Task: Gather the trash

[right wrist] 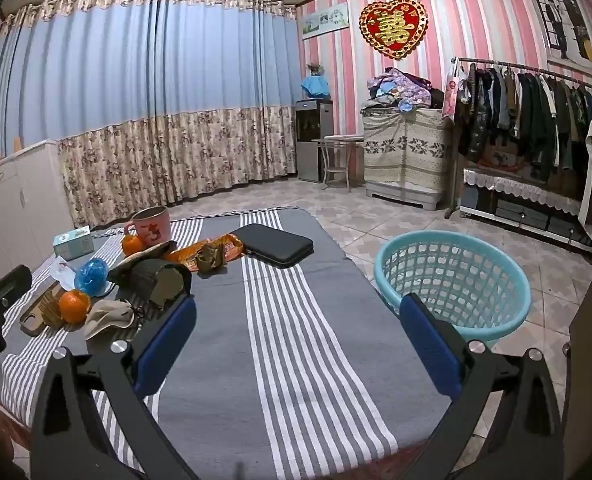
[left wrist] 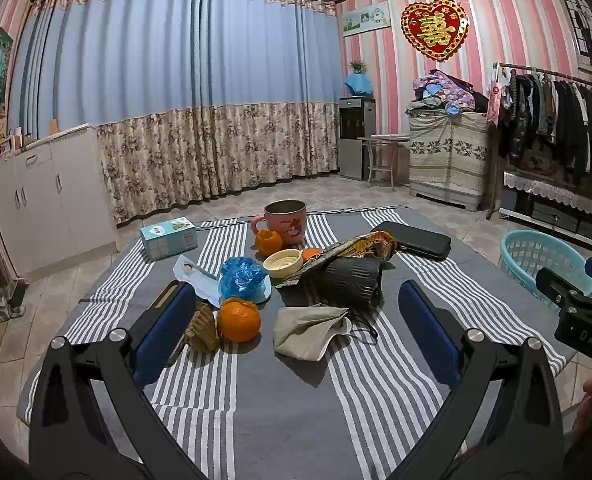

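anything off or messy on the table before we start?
Yes. Litter sits bunched at the table's left half: a torn orange wrapper, a crumpled blue bag, an emptied orange peel by the pink mug, a limp cloth. The basket beside the table looks empty. Nothing looks spilled.

Near half of the striped tablecloth (right wrist: 296, 360) is wide open, plenty of room to slide in. Clutter sits mid-left: orange (left wrist: 238, 320), crumpled cloth (left wrist: 308, 330), dark bag (left wrist: 352, 280), blue plastic bag (left wrist: 241, 278), pink mug (left wrist: 285, 220) farther back. Black case (right wrist: 277, 249) blocks the far right. Basket (right wrist: 454, 284) sits off the right edge, nothing above it.
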`<state>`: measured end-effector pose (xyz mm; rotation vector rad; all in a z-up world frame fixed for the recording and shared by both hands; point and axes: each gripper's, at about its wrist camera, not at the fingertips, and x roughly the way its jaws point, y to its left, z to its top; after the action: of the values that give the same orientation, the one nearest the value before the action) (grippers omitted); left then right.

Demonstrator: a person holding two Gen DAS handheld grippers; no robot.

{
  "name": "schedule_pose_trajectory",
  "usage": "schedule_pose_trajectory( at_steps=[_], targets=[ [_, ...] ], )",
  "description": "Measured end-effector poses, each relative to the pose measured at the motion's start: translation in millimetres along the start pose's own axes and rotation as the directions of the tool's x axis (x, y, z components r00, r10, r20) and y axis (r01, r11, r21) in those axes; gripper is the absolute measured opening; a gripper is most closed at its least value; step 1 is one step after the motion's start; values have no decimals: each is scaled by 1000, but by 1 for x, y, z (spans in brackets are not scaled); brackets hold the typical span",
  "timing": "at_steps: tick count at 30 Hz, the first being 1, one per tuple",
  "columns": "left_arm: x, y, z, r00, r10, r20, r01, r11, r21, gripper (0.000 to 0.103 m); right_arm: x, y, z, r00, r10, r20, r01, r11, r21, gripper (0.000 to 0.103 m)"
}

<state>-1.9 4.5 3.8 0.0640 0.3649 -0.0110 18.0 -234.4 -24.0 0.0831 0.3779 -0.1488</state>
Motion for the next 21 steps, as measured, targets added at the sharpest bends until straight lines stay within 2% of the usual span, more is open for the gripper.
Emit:
schedule_pose_trajectory(
  at_steps=[21],
  targets=[
    [1,2,-2,1000,6,-6,-6,1000,-6,98,0,2,-2,1000,-1,0,1,1000,-1,99]
  ],
)
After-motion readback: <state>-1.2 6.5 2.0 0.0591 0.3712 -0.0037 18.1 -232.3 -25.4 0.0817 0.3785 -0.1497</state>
